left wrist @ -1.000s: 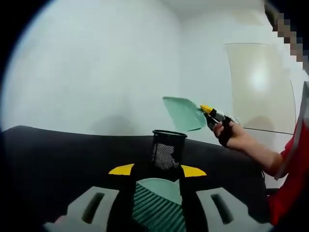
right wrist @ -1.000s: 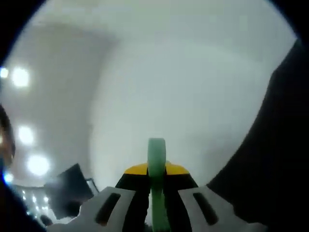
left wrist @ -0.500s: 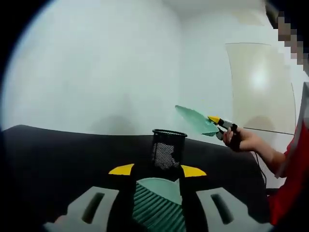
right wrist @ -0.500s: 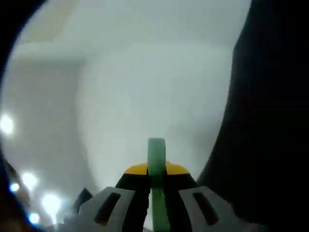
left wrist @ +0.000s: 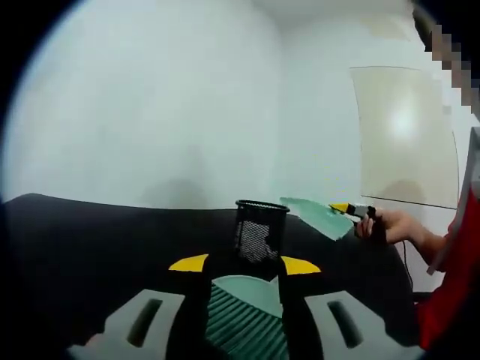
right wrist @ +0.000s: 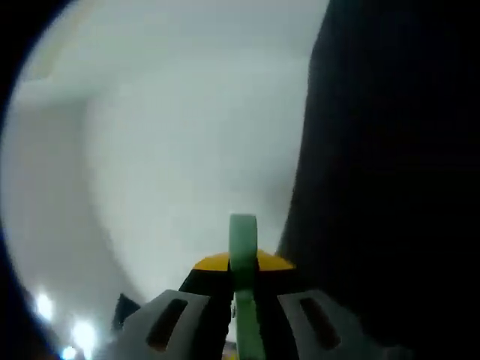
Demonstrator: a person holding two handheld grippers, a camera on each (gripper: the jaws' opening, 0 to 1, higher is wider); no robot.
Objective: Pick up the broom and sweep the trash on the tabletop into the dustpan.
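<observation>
Black bench surface carries a mesh cup near its far edge. The green dustpan hangs tilted just beside that cup, its handle clamped in the right gripper. The left gripper fingers are clamped on the green broom, held low over the near edge. No trash is visible; judging by this, the dustpan is being emptied or repositioned, and next it should tip over the cup.
</observation>
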